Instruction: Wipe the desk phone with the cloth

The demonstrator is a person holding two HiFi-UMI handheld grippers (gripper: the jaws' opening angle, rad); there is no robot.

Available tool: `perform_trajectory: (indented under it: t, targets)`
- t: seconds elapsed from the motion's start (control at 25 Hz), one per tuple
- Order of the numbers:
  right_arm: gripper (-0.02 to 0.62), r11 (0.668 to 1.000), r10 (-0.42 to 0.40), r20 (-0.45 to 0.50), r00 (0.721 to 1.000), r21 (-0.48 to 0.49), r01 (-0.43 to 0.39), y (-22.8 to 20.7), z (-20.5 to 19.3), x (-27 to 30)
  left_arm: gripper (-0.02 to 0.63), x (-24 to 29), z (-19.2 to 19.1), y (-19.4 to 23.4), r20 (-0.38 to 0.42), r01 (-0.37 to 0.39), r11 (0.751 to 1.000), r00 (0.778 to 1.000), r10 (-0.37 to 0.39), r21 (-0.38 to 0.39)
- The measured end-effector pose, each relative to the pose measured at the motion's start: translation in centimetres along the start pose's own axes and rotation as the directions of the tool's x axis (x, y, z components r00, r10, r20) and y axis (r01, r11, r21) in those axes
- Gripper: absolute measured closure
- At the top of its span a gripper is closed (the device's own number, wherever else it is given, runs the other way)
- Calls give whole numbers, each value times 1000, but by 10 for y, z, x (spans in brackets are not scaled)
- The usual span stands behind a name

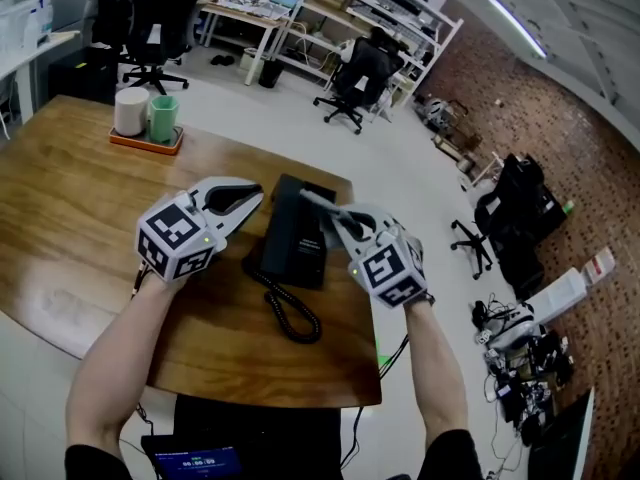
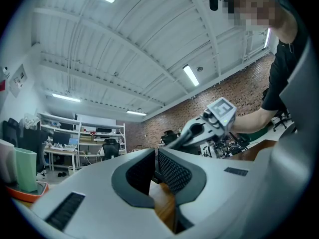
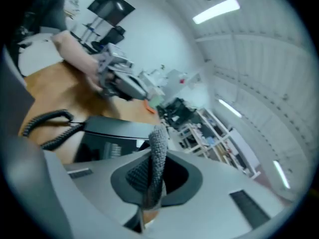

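- Only the right gripper view shows us the cloth [image 3: 157, 153] plainly. It is a narrow grey strip with a woven texture, standing up between the jaws of the right gripper [image 3: 152, 176], which are clamped on it.
- In the head view we barely make the cloth out. There the right gripper's tips hang over the far right part of the desk phone [image 1: 298, 240].
- The left gripper view shows the left gripper [image 2: 154, 156] with its pads brought together and nothing between them, only wood beyond. It also shows the other tool out ahead, with the person's arm behind it.
- The head view places both tools for us, one on either side of the phone, which lies between them.
- The wooden desk [image 1: 70, 208] carries an orange tray [image 1: 146, 142] at its far side, holding a white cup [image 1: 130, 110] and a green cup [image 1: 163, 118].
- Around it we see a pale floor, black office chairs [image 1: 357, 76], white shelves [image 1: 375, 13] and a brick wall [image 1: 600, 158] to the right.
- The phone is black and flat. Its coiled cord [image 1: 291, 313] loops toward us across the wood.
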State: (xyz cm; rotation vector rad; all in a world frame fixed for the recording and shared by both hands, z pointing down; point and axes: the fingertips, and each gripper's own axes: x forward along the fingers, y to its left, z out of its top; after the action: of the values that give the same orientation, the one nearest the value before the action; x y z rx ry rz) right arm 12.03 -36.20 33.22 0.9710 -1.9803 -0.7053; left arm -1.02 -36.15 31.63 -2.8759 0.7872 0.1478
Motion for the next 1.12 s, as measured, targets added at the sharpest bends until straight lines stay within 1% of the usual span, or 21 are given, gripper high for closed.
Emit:
perform_trajectory:
  t: [0.04, 0.08, 0.12, 0.2, 0.28, 0.36, 0.52, 0.68, 0.8, 0.84, 0.88, 0.92, 0.96, 1.04, 1.08, 1.12]
  targets:
    - [571, 996, -76, -16, 997, 49, 77, -23, -6, 10, 598, -1, -1, 0, 1, -1, 1000, 1000, 1, -2]
    - [570, 988, -125, -33, 992, 88, 127, -40, -11, 19, 598, -1, -1, -1, 2, -3, 1000, 1000, 3, -3]
    - [571, 982, -148, -50, 988, 113, 153, -50, -16, 28, 598, -1, -1, -1, 3, -5, 1000, 1000, 5, -3]
    - [571, 982, -142, -86, 986, 113, 152, -56, -24, 43, 598, 0, 1, -1, 4, -9, 1000, 1000, 9, -4]
    - [570, 991, -104, -109, 989, 75, 112, -48, -29, 49, 598, 2, 3, -2, 3, -10, 1000, 1000, 10, -2]
    - [571, 997, -64, -115, 991, 29, 68, -31, -29, 42, 598, 4, 5, -3, 2, -6, 1000, 1000, 6, 4]
    - [571, 997, 54, -109, 993, -46, -59, 17, -25, 17, 598, 3, 5, -3, -1, -1, 1000, 1000, 1, 16]
    - [571, 976, 192, -77, 978, -93, -198, 80, -15, -12, 598, 2, 0, -3, -11, 11, 1000, 1000, -10, 23]
    - [569, 946, 291, -66, 954, -127, -298, 125, -7, -34, 598, -1, -4, -4, -20, 21, 999, 1000, -21, 33]
    - [569, 937, 317, -65, 946, -133, -323, 135, -6, -40, 598, -2, -5, -4, -23, 25, 999, 999, -24, 37]
    - [571, 935, 326, -56, 944, -128, -330, 140, -5, -45, 598, -3, -6, -4, -26, 28, 999, 999, -27, 39]
    - [570, 944, 311, -34, 950, -107, -313, 140, -2, -51, 598, -3, -8, -4, -29, 33, 999, 999, -32, 41]
    - [571, 959, 276, 1, 961, -69, -275, 134, 1, -57, 598, -4, -10, -5, -33, 39, 998, 999, -38, 41]
    - [570, 983, 175, 102, 979, 31, -179, 117, 12, -75, 598, -5, -14, -9, -45, 60, 997, 997, -58, 41]
    - [569, 987, 119, 166, 979, 84, -135, 108, 19, -87, 598, -5, -15, -13, -51, 77, 996, 996, -75, 44]
    - [569, 985, 61, 233, 971, 145, -96, 99, 27, -102, 598, -6, -14, -19, -55, 98, 994, 994, -96, 48]
